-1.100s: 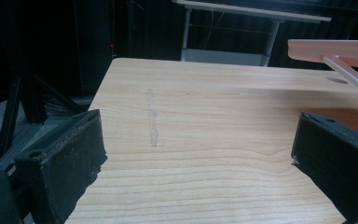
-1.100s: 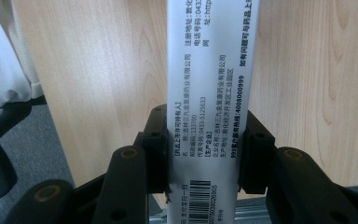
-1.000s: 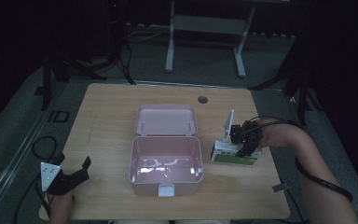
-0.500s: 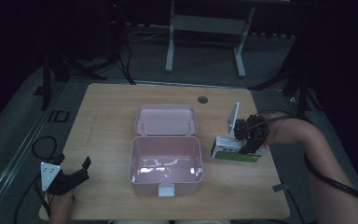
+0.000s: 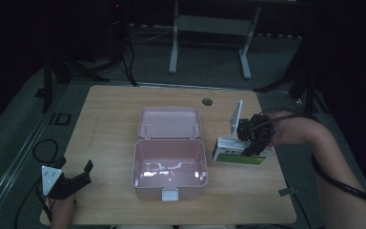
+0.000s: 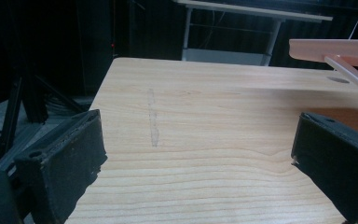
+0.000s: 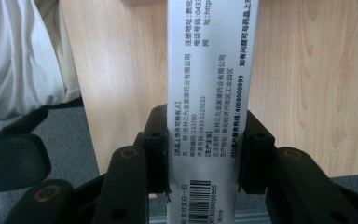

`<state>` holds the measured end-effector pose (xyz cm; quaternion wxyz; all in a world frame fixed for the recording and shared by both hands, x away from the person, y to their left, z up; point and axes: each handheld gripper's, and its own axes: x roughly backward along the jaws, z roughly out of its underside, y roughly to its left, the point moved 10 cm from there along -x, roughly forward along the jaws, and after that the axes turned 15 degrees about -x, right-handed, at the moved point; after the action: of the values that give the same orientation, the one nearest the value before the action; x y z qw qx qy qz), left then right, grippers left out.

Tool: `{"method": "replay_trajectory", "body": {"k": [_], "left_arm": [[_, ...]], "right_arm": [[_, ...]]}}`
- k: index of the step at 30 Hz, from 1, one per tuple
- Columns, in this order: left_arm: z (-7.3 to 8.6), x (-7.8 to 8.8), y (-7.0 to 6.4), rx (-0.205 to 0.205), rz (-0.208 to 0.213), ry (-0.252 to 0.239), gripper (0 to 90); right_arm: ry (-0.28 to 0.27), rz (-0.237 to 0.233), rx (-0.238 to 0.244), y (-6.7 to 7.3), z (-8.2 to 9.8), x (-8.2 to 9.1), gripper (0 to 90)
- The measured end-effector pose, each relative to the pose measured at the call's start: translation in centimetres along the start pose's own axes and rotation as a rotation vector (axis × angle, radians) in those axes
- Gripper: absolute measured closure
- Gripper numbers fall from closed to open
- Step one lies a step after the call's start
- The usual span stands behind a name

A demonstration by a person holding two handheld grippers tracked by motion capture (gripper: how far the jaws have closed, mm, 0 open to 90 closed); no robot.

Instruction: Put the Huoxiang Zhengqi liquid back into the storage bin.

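An open pink plastic box (image 5: 136, 164) stands mid-table, its lid (image 5: 169, 122) folded flat behind it; nothing shows inside. Right of it lies a white and green carton (image 5: 233, 155) with printed text and a barcode (image 7: 209, 70). My right gripper (image 5: 248, 145) is over the carton's right part. In the right gripper view the right gripper (image 7: 204, 136) is shut on the carton's narrow sides. My left gripper (image 5: 86, 173) rests near the table's front left corner, open, and between the jaws of the left gripper (image 6: 196, 140) there is just bare wood. The pink box's edge (image 6: 335, 49) shows to its right.
A round cable hole (image 5: 207, 101) sits in the tabletop behind the lid. A scrap of tape (image 5: 286, 192) lies near the front right edge. Behind the table stands a metal frame (image 5: 209, 24), and cables (image 5: 45, 148) lie on the floor at left.
My right gripper and the carton have shifted slightly right and back, away from the pink box. The left gripper has stayed put.
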<state>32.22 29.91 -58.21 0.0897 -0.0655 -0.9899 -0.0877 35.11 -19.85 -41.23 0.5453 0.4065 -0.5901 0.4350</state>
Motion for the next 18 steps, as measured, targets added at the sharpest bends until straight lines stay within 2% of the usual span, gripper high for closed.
{"method": "replay_trajectory", "body": {"k": [10, 17, 18], "left_arm": [[0.0, 0.0, 0.0, 0.002, 0.001, -0.002, 2.9], [0.0, 0.0, 0.0, 0.006, 0.002, -0.005, 2.9], [0.0, 0.0, 0.0, 0.007, 0.002, -0.005, 2.9]], "right_arm": [[-0.017, -0.015, 0.008, 0.5, -2.3, 1.0, 62.0], [-0.003, -0.005, 0.038, 1.2, -4.3, 0.9, 62.0], [0.001, -0.009, 0.045, 1.6, -5.0, 0.7, 62.0]]}}
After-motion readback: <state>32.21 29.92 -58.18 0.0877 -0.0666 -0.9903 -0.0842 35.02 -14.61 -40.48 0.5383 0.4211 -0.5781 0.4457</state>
